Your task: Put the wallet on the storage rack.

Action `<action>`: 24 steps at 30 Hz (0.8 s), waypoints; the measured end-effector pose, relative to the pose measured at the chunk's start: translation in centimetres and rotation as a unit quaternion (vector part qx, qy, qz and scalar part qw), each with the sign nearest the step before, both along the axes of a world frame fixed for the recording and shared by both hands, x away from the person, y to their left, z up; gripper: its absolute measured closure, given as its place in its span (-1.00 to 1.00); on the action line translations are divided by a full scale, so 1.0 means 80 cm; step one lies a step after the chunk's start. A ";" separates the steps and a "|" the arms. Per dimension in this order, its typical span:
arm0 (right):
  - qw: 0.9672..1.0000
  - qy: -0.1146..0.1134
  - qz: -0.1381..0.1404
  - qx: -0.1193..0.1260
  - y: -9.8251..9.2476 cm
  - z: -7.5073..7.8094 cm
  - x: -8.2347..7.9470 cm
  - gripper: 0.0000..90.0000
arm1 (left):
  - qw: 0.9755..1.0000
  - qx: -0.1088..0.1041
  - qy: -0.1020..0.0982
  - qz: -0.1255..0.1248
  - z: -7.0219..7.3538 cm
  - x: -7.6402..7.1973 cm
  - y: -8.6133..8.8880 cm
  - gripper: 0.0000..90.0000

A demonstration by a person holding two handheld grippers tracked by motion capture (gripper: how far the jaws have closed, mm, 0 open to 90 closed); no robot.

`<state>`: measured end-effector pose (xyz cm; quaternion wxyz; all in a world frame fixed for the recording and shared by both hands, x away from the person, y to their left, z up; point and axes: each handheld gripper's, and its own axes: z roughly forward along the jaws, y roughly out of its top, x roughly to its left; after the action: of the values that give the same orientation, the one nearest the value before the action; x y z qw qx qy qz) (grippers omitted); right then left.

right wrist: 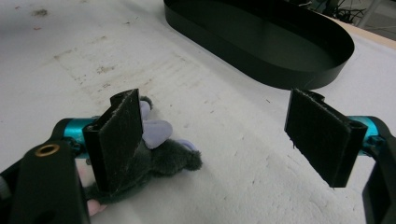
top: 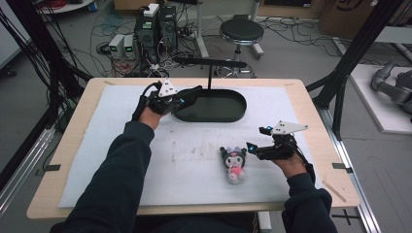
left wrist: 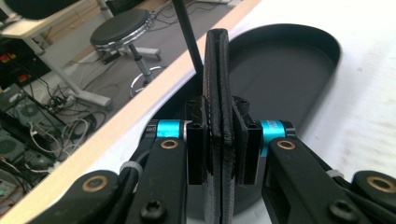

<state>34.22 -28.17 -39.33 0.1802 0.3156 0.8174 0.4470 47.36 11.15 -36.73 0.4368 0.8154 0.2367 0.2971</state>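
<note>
One plush toy (top: 234, 165) is the thing in hand, a small dark doll with a pink front, lying flat on the white mat (top: 121, 160) just to the left of my right gripper (top: 252, 147). Step, as I judge it: the approach to a grasp, nothing lifted yet. My right gripper is spread wide, jaws well apart, empty. In the right gripper view the toy (right wrist: 159, 161) sits low beside my left-hand pad (right wrist: 119, 135), its head and ears poking past that pad's inner face; I can't tell if fabric touches the pad. It is not between the jaws yet, more off to one side. The next move calls for shifting the gripper sideways over the toy so the body sits centred in the gap, dropping close to the mat, then closing; soft plush will squash, so a firm pinch on the body rather than an ear.

Ahead of the right gripper, beyond the toy, lies the black oval tray (top: 233, 114), probably the drop spot. My left gripper (top: 194, 92) hovers at the tray's near left rim, pads pressed together with nothing between them; the left gripper view looks along them over the tray (left wrist: 299, 60) floor. A thin black stand (top: 210, 73) rises behind the tray.
</note>
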 end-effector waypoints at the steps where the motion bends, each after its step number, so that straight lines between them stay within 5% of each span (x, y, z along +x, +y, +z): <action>1: 1.000 -0.002 0.001 0.000 0.000 0.000 0.001 -0.56 | 1.000 0.003 0.000 0.004 0.000 0.005 -0.004 0.73; 8: 1.000 0.002 -0.001 0.001 -0.003 -0.001 0.001 -0.56 | 0.998 0.044 0.001 0.046 -0.019 0.037 -0.024 0.73; 16: 1.000 0.007 -0.004 0.009 -0.006 -0.004 -0.002 -0.56 | 0.994 0.047 -0.029 0.092 -0.032 0.053 -0.022 0.73; 19: 1.000 0.009 -0.006 0.012 -0.008 -0.004 -0.001 -0.56 | 0.995 0.039 -0.027 0.088 -0.036 0.055 -0.024 0.73; 21: 1.000 0.008 -0.004 0.011 -0.007 -0.005 0.000 -0.56 | 0.996 0.023 0.011 0.080 -0.041 0.057 -0.027 0.62; 24: 1.000 0.008 -0.002 0.008 -0.005 -0.005 0.000 -0.56 | 0.996 0.017 0.054 0.074 -0.054 0.058 -0.034 0.17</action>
<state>34.20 -28.60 -39.72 0.1715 0.3224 0.8145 0.4509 52.00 8.45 -41.06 0.3867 0.8174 0.3148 0.2885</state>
